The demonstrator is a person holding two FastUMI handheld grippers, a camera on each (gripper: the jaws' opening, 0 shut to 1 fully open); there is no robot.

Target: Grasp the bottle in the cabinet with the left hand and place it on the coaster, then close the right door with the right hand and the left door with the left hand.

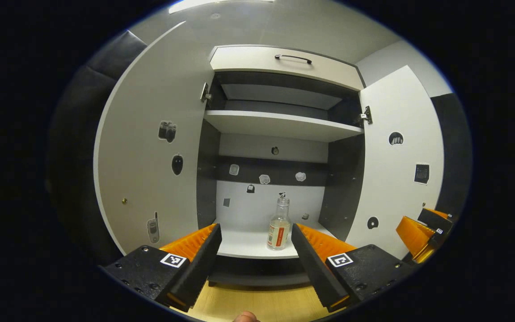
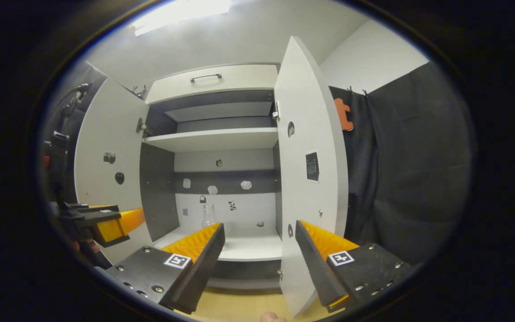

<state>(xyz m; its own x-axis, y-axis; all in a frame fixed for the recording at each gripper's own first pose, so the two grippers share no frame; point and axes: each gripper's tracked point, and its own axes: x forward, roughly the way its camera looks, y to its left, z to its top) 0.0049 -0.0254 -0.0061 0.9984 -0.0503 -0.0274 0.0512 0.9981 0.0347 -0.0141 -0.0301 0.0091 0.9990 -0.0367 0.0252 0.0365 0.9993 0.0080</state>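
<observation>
Bottle (image 1: 279,226): clear glass, small cap, red-white label, little liquid, upright on lower shelf of cabinet (image 1: 257,243), near front edge, right of centre. Left door (image 1: 150,152) swung wide open, stickers on inner face. Right door (image 1: 396,165) open too, stickers inside. Coaster: cannot tell where.

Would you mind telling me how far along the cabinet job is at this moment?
Nothing looks done yet. The bottle stands on the cabinet's lower shelf, and the left tongs are open in front of it, apart from it. The right tongs are open near the right door. Left: grasping, placing, closing both doors, including the left door.
</observation>
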